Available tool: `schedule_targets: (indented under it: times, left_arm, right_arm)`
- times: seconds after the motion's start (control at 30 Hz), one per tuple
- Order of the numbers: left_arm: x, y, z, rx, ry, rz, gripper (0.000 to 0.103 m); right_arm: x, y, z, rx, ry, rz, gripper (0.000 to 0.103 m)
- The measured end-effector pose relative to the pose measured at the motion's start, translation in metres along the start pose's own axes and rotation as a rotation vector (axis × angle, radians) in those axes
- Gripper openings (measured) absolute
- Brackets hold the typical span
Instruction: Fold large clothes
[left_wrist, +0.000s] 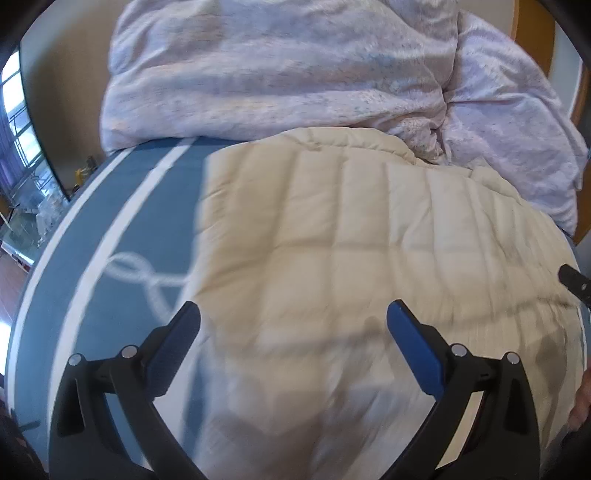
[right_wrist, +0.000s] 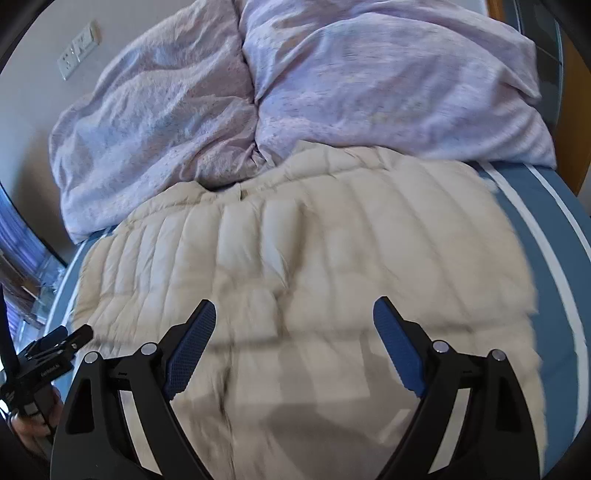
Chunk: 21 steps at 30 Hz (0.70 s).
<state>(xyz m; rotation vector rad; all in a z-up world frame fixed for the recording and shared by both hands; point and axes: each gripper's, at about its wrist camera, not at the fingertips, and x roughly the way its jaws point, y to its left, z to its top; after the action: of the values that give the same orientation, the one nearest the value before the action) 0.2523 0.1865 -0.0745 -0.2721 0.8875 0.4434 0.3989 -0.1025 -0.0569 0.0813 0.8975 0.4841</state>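
With my left hand-held gripper (left_wrist: 293, 314) and right hand-held gripper (right_wrist: 294, 312) both gaping empty above the cream quilted puffer coat (left_wrist: 369, 236), I'd take matching edges before folding across the blue striped bed (left_wrist: 122, 221)

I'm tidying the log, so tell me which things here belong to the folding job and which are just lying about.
Job: cream quilted jacket; left claw, open; right claw, open.
Lying about: lilac duvet; blue striped bedsheet; wall socket.
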Motion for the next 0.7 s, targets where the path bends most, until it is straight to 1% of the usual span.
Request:
schedule_targets:
  times: [0.07,0.13,0.33,0.43,0.5,0.57,0.7]
  left_arm:
    - [-0.019,0.018,-0.02,-0.012,0.006,-0.028,0.101]
    - [-0.036,0.035,-0.04,-0.023,0.01,-0.045,0.101]
    - [-0.069,0.078,-0.092,-0.053,0.031,-0.115,0.099]
    - [-0.078,0.092,-0.113,-0.076,0.052,-0.158,0.093]
    - [-0.081,0.096,-0.124,-0.081,0.062,-0.171,0.089]
    - [-0.083,0.101,-0.136,-0.085,0.072,-0.182,0.082]
    - [-0.084,0.105,-0.154,-0.103,0.097,-0.219,0.075]
  right_arm:
    - [-0.016,-0.012,-0.012,0.002,0.014,0.001,0.089]
    - [-0.036,-0.029,-0.031,0.0,0.03,-0.007,0.089]
    - [-0.083,-0.088,-0.086,0.041,0.081,-0.039,0.089]
    - [-0.103,-0.109,-0.107,0.046,0.082,-0.062,0.089]
    - [-0.115,-0.123,-0.12,0.057,0.081,-0.077,0.089]
    - [-0.122,-0.133,-0.129,0.072,0.082,-0.086,0.088]
    - [-0.135,-0.156,-0.15,0.11,0.093,-0.081,0.081]
